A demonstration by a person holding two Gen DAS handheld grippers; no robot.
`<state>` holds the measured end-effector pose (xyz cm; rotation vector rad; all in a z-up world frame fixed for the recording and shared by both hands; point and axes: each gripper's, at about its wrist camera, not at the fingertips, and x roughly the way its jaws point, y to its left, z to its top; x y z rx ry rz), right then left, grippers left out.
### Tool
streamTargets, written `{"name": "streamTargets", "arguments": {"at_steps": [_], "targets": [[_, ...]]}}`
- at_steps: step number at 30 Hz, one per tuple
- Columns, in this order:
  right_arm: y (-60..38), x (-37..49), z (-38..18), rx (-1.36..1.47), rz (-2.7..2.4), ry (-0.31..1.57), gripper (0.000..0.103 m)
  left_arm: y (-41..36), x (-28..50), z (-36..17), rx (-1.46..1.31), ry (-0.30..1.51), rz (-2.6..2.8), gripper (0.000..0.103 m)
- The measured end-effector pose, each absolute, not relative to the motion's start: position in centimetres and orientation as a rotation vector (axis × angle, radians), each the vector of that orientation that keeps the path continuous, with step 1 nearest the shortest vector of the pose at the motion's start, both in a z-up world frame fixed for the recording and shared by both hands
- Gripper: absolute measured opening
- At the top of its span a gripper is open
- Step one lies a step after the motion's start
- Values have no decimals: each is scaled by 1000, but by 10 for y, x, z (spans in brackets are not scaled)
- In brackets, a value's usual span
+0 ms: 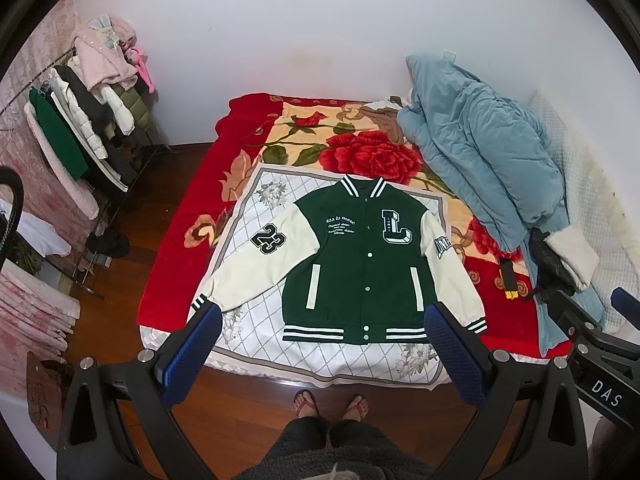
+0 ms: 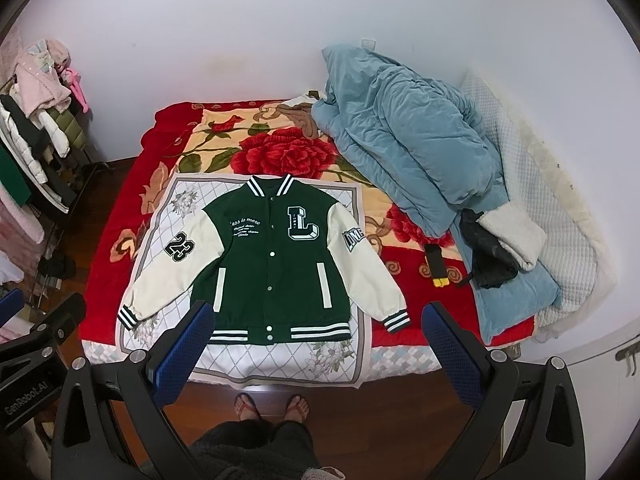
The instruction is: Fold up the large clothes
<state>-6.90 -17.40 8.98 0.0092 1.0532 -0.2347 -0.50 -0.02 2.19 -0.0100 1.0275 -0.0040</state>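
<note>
A green varsity jacket with cream sleeves lies flat and face up, snapped closed. It rests on a white quilted cloth spread over the bed's red rose blanket. Its sleeves angle out and down to both sides. My left gripper hovers open above the bed's near edge, holding nothing. My right gripper is likewise open and empty, held over the jacket's hem. Neither touches the cloth. Each gripper's body shows at the edge of the other's view.
A rumpled blue duvet fills the bed's right side, with a black and white garment and a black-yellow object beside it. A loaded clothes rack stands left. A person's sandalled feet are on the wood floor.
</note>
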Motion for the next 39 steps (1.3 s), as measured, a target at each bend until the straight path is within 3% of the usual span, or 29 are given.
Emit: {"name": "streamTargets", "arguments": {"at_steps": [39], "targets": [[-167, -64, 104, 5, -235, 1046, 103, -2, -6, 26, -16, 1022, -8, 103]]}}
